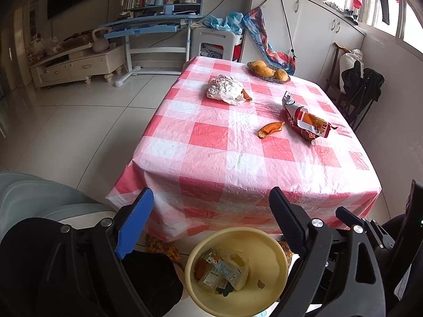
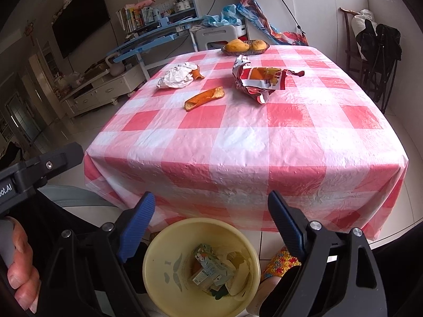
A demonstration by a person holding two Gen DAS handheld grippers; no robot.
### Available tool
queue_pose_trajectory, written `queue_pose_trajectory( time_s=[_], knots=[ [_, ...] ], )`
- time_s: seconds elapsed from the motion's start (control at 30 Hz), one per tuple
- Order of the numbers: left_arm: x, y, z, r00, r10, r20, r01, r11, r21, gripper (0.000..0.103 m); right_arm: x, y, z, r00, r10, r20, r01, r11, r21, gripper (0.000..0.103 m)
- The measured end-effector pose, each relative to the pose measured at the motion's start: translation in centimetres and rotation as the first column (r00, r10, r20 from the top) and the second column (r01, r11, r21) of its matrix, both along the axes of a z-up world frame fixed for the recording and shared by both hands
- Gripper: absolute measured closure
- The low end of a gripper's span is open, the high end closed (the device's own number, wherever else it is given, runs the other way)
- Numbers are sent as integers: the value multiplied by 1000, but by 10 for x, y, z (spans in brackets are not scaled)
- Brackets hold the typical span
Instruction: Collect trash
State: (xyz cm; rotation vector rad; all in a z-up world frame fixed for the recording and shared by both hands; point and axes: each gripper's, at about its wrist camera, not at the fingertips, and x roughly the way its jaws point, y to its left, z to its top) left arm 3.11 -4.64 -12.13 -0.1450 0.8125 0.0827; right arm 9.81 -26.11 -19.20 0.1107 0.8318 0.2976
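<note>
Yellow bin (image 1: pixel 272 259) contents jumbled; second peel (image 2: pixel 197 74) half-hidden.

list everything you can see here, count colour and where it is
table: 1, red and white checked cloth, centre
crumpled wrapper: 1, white, far left of the tabletop
peel piece: 1, orange, touching that wrapper
peel strip: 1, orange, mid table
snack bag: 1, red and white, torn open, right of the strip
fruit basket: 1, dark, yellow-orange fruit in it, far edge
bin: 1, pale yellow, on the floor at the near edge, cartons and scraps inside
kids' desk: 1, blue, back wall
left gripper: 1, black, jaws apart, empty, over the bin
right gripper: 1, black with blue pads, jaws apart, empty, over the bin
</note>
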Motion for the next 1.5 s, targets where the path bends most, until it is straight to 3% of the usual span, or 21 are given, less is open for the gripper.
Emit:
queue_pose_trajectory(
  time_s=[1.5],
  knots=[
    [3, -4, -1, 1000, -3, -1, 3, 1000, 6, 15, 0, 13, 0, 1000, 13, 3, -13, 1000, -9, 19]
  ],
)
